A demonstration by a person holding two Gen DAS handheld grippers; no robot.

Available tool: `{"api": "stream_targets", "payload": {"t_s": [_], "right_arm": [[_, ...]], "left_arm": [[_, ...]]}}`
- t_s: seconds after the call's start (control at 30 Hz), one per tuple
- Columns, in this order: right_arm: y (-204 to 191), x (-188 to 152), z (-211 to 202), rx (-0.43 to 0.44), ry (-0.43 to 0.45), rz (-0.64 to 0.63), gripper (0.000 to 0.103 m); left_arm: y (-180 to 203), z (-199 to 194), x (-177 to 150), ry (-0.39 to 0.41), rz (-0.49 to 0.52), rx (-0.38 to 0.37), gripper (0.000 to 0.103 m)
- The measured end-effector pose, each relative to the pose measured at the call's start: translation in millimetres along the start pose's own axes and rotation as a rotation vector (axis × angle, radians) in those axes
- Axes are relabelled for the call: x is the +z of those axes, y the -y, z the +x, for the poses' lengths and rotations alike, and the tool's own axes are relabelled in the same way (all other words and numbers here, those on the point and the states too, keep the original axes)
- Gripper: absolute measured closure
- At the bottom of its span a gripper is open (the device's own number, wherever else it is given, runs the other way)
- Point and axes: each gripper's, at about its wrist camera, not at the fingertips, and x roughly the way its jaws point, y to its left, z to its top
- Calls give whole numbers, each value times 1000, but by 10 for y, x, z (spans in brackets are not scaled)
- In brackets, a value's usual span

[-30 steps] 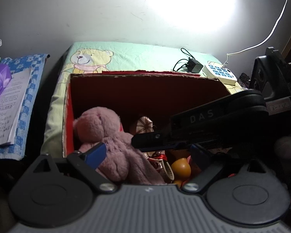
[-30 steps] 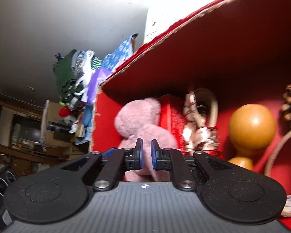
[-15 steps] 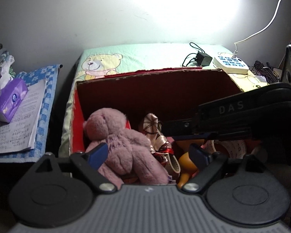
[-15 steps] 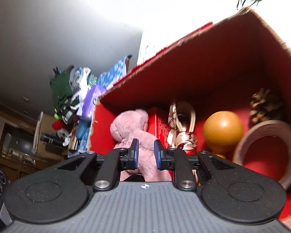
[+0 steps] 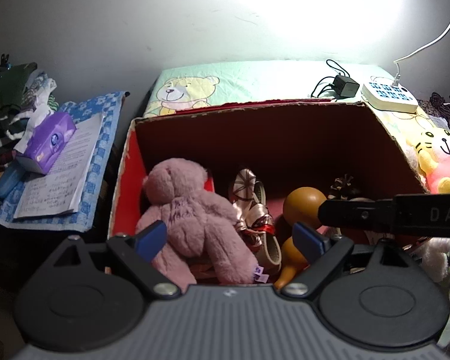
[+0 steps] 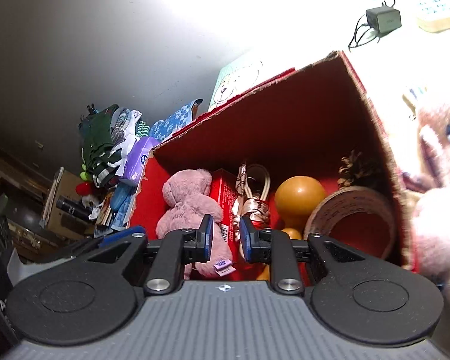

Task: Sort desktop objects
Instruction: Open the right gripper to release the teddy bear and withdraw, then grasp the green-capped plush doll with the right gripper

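A red cardboard box (image 5: pixel 255 108) (image 6: pixel 255 90) holds a pink plush bear (image 5: pixel 189 210) (image 6: pixel 189 201), a ribboned shoe (image 5: pixel 252 210), an orange gourd (image 5: pixel 303 204) (image 6: pixel 300 195), a pine cone (image 5: pixel 343 183) and a tape roll (image 6: pixel 351 207). My left gripper (image 5: pixel 229 237) hovers above the box's near side, open wide with nothing in it and the bear below its gap. My right gripper (image 6: pixel 226 237) is open by a narrow gap and holds nothing, above the bear's leg. In the left wrist view its black finger (image 5: pixel 360 216) reaches in from the right over the box.
Right of the box lie a yellow tiger plush (image 5: pixel 438 156) and a pale plush (image 6: pixel 435 210). Behind it, on a bear-print cloth (image 5: pixel 195 90), sit a charger (image 5: pixel 345 85) and a power strip (image 5: pixel 390 96). To the left are papers (image 5: pixel 63 165), a purple tissue pack (image 5: pixel 48 141) and piled clothes (image 6: pixel 105 138).
Both grippers have pulled up and back, so more of the box shows. The right gripper's jaws have parted from nearly shut to a narrow gap, and it has shifted right.
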Motion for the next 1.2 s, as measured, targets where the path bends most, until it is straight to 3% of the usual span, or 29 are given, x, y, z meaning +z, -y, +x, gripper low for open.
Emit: {"api": "stream_targets", "payload": {"t_s": [0.57, 1.2], "right_arm": [[373, 86, -589, 74, 90, -49, 80], [992, 216, -1132, 97, 145, -9, 78]], "left_arm": [[631, 0, 96, -24, -17, 87, 11], [1254, -140, 241, 8, -25, 86, 18]]}}
